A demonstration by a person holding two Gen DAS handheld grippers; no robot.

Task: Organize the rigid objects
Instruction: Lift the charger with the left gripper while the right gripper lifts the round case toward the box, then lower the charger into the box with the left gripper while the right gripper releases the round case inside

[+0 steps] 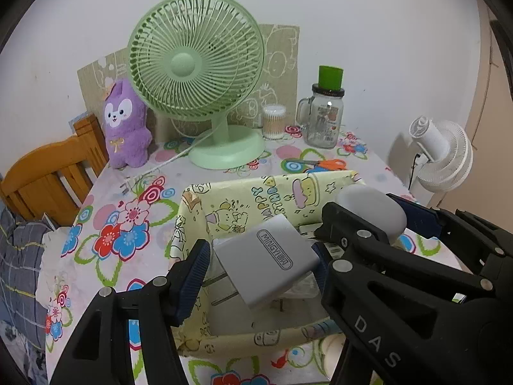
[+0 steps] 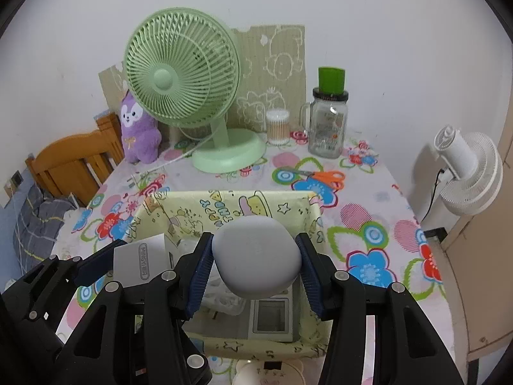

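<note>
Here, from largest to smallest:

Table: the floral-cloth table (image 2: 368, 211) carries everything; it stands against the wall, with a wooden chair (image 1: 48, 173) off its left edge.

Green fan: the green fan (image 1: 195, 61) stands at the back edge, left of middle, with a purple plush (image 1: 126, 125) beside it near the back left corner.

Box: the yellow cartoon-print box (image 2: 224, 203) sits open-topped by the table's near edge, about midway along it. A small grey device with a screen (image 2: 271, 317) already lies on its floor.

Glass jar: a handled glass jar (image 1: 323, 122) with a green cap stands toward the back right corner, a tub of cotton swabs (image 1: 273, 122) just to its left and orange-handled scissors (image 2: 323, 176) lying in front.

Left gripper: the left gripper (image 1: 261, 264) is clamped on the silver charger (image 1: 272, 256), holding it tilted over the left half of the box.

Right gripper: the right gripper (image 2: 255, 255) is clamped on the white pebble-shaped case (image 2: 256, 256), held over the right half of the box, above the grey device.

Step in hand: both items look carried over the box for dropping in, so this seems to be the placing stage.

Next move: probably lower each piece to the box floor, find free space beside the grey device, then part the jaws, taking care that the two grippers, close side by side, do not knock together.
</note>
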